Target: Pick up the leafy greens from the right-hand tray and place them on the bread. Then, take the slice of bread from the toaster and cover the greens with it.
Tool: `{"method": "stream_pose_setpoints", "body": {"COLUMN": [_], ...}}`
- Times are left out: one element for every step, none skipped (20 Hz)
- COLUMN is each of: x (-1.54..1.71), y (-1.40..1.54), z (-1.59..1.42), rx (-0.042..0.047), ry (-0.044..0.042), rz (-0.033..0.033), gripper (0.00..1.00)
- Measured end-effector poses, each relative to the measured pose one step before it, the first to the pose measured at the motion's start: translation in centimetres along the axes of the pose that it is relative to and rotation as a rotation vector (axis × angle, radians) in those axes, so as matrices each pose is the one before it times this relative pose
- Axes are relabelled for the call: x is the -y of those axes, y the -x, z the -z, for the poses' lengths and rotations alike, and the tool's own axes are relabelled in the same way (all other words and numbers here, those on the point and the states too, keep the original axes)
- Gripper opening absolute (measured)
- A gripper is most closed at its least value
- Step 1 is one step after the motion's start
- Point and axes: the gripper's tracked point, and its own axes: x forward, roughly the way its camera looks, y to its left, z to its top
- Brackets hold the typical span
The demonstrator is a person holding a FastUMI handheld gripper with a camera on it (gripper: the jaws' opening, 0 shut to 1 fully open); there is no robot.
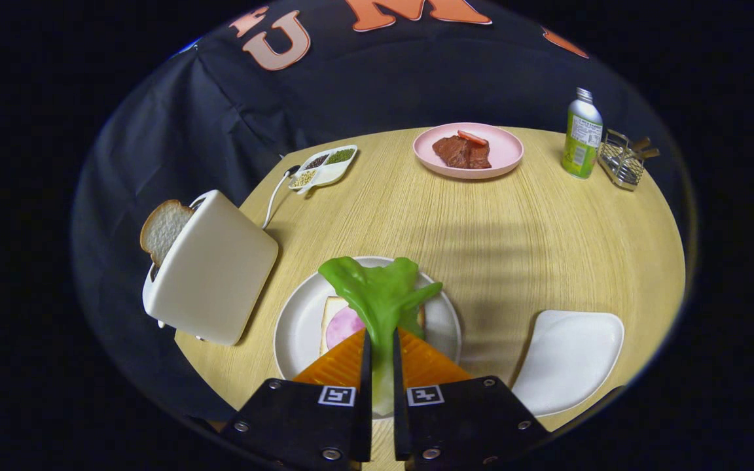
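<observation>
My gripper [380, 350] is shut on the stem of the leafy greens [380, 291], whose green leaf fans out ahead of the orange fingers [336, 366]. Under the leaf lies a slice of bread with a pink round of ham [341, 325] on a white round plate [298, 327]. Left of the plate stands a cream toaster [210, 268], with a slice of bread [162, 229] sticking out of its top. Right of the fingers sits the bare white tray [570, 360].
Across the round wooden table [482, 222] are a pink plate with meat [468, 150], a green bottle [582, 134], a wire holder [622, 160] and a small divided dish of seeds [323, 167]. The toaster's white cord [273, 196] runs toward that dish.
</observation>
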Motion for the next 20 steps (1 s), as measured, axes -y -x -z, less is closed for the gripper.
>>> {"method": "stream_pose_setpoints", "body": {"x": [-0.379, -0.337, -0.290, -0.246, -0.292, -0.289, -0.276, 0.059, 0.021, 0.057, 0.113, -0.005, -0.055, -0.157, -0.150, -0.272, -0.359, -0.596, -0.833, -0.865], "y": [-0.359, -0.310, -0.344, -0.085, -0.258, -0.174, -0.086, 0.000, 0.033, -0.095, 0.072, 0.197, 0.284, 0.373, 0.485, 0.635, 0.748, 0.811, 0.798, 0.711], "z": [0.130, 0.029, 0.065, 0.029, -0.055, 0.192, 0.057, 0.000, -0.201, 0.021, -0.215, -0.220, -0.334, -0.297, -0.507, -0.605, -0.760, -0.657, -0.746, -0.689], "rx": [-0.00844, -0.00544, -0.00589, -0.00224, 0.00014, -0.00428, -0.00412, 0.00160, 0.00480, 0.00935, 0.00902, 0.00921, 0.00968, 0.00721, 0.00923, 0.01515, 0.01696, 0.01544, 0.01444, 0.01105], "ry": [-0.00352, 0.00051, 0.00011, 0.00089, 0.00119, 0.00487, 0.00537, 0.01084, 0.01520, 0.01142, 0.00666, 0.00299, -0.00224, -0.00219, -0.00210, 0.00072, 0.00371, 0.00542, 0.00495, 0.00396], "rz": [-0.00491, -0.00469, 0.00027, -0.00139, 0.00263, 0.00090, 0.00204, 0.01052, 0.01339, 0.01706, 0.01686, 0.01103, 0.00657, 0.00472, 0.00610, 0.00516, 0.00250, -0.00146, -0.00685, -0.00788], "gripper": [0.14, 0.17, 0.18, 0.22, 0.23, 0.26, 0.33, 0.39, 0.46, 0.52, 0.57, 0.67, 0.72, 0.76, 0.78, 0.82, 0.85, 0.87, 0.88, 0.91]}}
